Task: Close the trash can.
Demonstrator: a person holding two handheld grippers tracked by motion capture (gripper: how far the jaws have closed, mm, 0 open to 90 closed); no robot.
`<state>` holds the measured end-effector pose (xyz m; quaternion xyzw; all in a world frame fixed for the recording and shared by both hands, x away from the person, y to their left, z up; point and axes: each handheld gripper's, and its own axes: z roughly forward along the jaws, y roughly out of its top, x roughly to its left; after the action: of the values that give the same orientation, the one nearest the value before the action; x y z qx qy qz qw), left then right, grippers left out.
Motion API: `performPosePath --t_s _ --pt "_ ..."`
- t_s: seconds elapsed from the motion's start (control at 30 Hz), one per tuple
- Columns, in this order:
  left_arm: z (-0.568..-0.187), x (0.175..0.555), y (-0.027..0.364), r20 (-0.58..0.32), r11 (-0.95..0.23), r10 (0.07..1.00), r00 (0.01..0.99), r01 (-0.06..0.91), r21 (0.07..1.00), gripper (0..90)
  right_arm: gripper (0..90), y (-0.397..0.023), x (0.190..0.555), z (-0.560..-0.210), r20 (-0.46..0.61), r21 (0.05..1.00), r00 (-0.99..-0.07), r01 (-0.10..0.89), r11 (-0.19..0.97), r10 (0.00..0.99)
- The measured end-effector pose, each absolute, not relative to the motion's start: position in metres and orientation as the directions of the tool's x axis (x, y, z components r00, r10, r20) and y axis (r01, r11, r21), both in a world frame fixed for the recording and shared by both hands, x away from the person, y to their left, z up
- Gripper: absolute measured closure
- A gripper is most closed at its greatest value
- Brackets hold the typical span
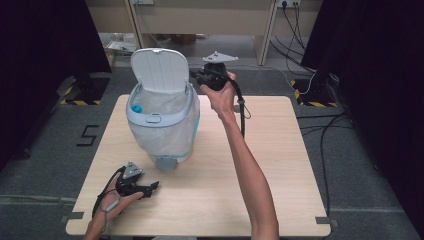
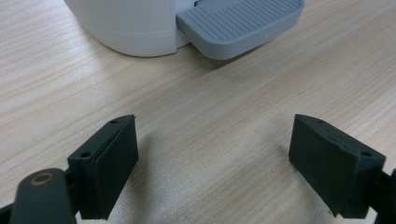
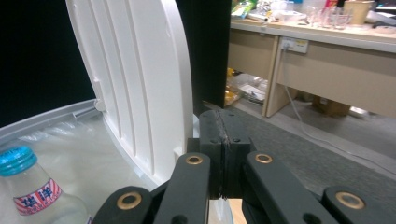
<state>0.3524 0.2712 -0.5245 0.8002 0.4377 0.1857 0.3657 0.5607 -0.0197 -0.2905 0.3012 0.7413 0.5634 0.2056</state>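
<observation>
Two Chinese characters, 华洋, sit in blue on the red-striped label of a clear bottle (image 3: 32,196) with a blue cap, which lies inside the lined pedal bin (image 1: 162,127); from above, only its blue cap peeks out at the bin's left inner edge. On the grey floor left of the wooden table (image 1: 280,165) a marking reads like a "5". Beyond the table stand dark curtains, a beige desk with a wall socket and cables, and clutter on its top. The bin's white lid (image 1: 160,70) stands open and upright, and the right gripper (image 1: 199,76) is held just beside the lid's right edge, above the back of the bin, its jaws pressed together with nothing between them; whether it touches the lid cannot be told. The left gripper (image 1: 156,185) rests low on the table near the front left, jaws spread wide and empty, pointing at the bin's grey foot pedal (image 2: 240,25), which lies a little ahead of it.
</observation>
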Motion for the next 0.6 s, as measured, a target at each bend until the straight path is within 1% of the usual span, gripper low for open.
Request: performPosePath --t_s 0.2,0.37,0.6 --pt "-0.5245 0.3524 0.2713 -0.023 -0.350 0.836 0.548 0.564 0.748 14.6 89.5 -0.0165 0.5672 -0.2911 0.050 0.962 -0.761 0.211 0.174 0.646" --pt "-0.5245 0.3524 0.2713 -0.023 -0.350 0.836 0.548 0.565 0.748 14.6 89.5 -0.0210 0.5709 -0.2921 0.097 0.968 -0.781 0.218 0.123 0.617" --pt "-0.5244 0.3524 0.2713 -0.022 -0.351 0.836 0.549 0.565 0.747 14.6 89.6 -0.0230 0.5723 -0.2909 0.087 0.967 -0.803 0.210 0.143 0.590"
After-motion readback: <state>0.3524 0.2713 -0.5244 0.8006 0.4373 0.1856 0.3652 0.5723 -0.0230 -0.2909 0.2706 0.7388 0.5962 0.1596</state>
